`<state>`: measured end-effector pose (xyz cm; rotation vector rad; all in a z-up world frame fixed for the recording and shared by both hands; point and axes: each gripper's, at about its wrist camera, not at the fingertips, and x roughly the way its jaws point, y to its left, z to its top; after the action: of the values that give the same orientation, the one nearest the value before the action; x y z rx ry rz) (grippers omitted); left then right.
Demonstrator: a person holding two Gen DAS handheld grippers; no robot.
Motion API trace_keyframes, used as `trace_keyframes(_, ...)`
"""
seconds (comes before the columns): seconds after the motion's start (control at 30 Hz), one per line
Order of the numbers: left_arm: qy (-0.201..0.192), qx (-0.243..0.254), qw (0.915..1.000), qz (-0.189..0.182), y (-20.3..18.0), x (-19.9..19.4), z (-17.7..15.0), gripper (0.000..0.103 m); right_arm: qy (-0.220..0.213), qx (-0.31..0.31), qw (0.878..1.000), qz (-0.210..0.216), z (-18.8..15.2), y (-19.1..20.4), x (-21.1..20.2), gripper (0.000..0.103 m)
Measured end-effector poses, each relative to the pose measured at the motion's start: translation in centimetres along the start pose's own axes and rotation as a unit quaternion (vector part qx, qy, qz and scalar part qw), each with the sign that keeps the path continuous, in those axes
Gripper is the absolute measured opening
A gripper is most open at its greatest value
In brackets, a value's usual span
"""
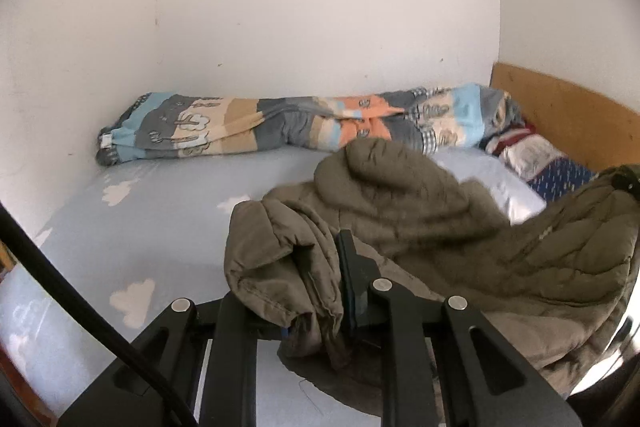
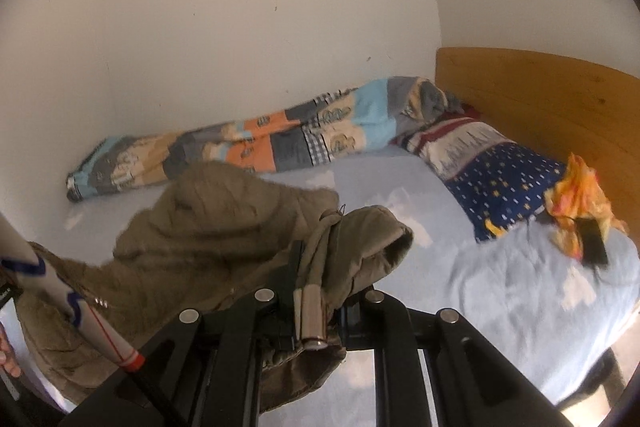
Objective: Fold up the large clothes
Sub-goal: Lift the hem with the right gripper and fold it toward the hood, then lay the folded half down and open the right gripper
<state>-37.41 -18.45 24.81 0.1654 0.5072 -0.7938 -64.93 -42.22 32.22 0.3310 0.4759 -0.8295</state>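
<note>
Both grippers pinch the brown jacket (image 1: pixel 400 203) above the bed (image 1: pixel 160 219). The left gripper (image 1: pixel 320 283) squeezes one bunched edge, its left finger hidden by cloth. The right gripper (image 2: pixel 316 267) squeezes another edge. The jacket is blurry, and its lower part is cut off.

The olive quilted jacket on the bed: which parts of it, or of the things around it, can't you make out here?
- Olive quilted jacket: blurred in both views; its lower part runs behind the left gripper and right gripper.
- Small black object by the orange crumpled cloth: too smeared to identify, right view.
- Dark blue dotted pillow: partly hidden by the jacket, left view.
</note>
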Motion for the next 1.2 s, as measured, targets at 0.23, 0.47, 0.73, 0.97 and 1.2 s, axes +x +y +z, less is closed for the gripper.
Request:
trace_keyframes(0.23, 0.028, -0.077, 0.9962, -0.031, 2.2, 7.9, 8.6, 0.024, 0.018, 0.047, 0.999, 0.02, 9.1, -0.5, 9.1, 0.013)
trace_keyframes(0.47, 0.082, -0.198, 0.9729, -0.088, 7.6, 16.1, 13.8, 0.039, 0.069, 0.099, 0.993, 0.008, 14.8, -1.4, 23.4, 0.013)
trace_keyframes(0.73, 0.056, -0.18, 0.9817, -0.027, 12.0, 19.6, 14.3, 0.065, 0.123, 0.097, 0.987, -0.046, 13.6, -1.4, 37.4, 0.013)
trace_keyframes(0.97, 0.089, -0.125, 0.9879, -0.026, 10.1, 24.8, 11.4, 0.065, 0.175, 0.113, 0.975, -0.074, 10.7, -2.2, 44.8, 0.016)
trace_keyframes(1.2, 0.111, -0.018, 0.9921, -0.057, 1.6, 29.2, 9.7, 0.065, 0.155, 0.151, 0.976, -0.002, 11.5, -3.9, 42.8, 0.074)
